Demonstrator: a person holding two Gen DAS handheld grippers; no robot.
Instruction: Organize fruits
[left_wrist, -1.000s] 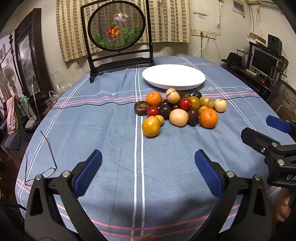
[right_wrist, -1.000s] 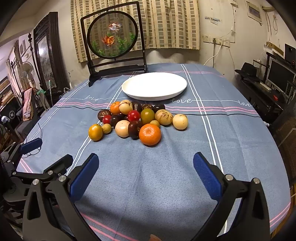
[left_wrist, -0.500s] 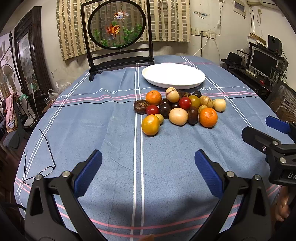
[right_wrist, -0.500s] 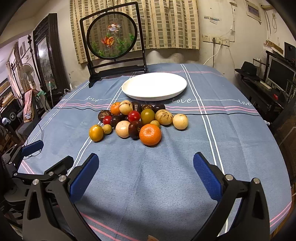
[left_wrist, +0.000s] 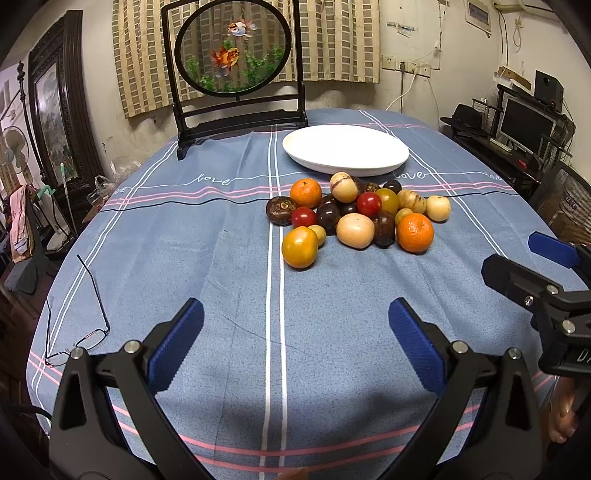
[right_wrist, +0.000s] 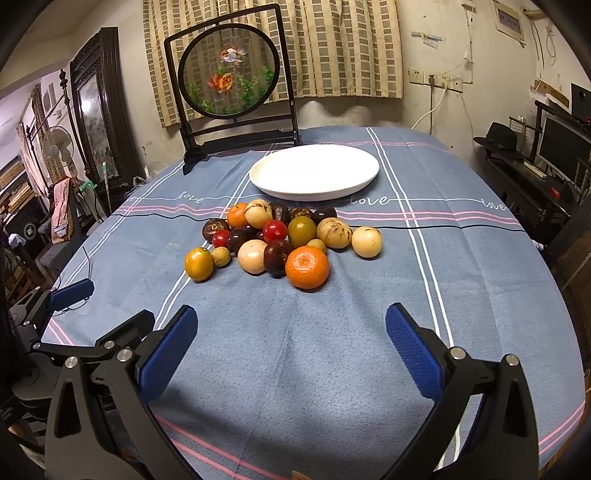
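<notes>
A pile of small fruits (left_wrist: 354, 214) lies mid-table on the blue cloth: oranges, red, dark purple and pale ones; it also shows in the right wrist view (right_wrist: 280, 240). An empty white plate (left_wrist: 345, 149) sits just behind the pile, also in the right wrist view (right_wrist: 314, 171). My left gripper (left_wrist: 295, 339) is open and empty, over the cloth short of the pile. My right gripper (right_wrist: 291, 343) is open and empty, also short of the pile. An orange (right_wrist: 306, 267) is the nearest fruit to it.
A framed round goldfish screen (left_wrist: 236, 48) stands at the table's back. Eyeglasses (left_wrist: 77, 314) lie at the left edge. The right gripper (left_wrist: 546, 291) shows at the right of the left wrist view, the left gripper (right_wrist: 66, 317) at the left of the right wrist view.
Both views have drifted only slightly; the pile sits marginally higher in the left wrist view. Both grippers stay open and empty.
</notes>
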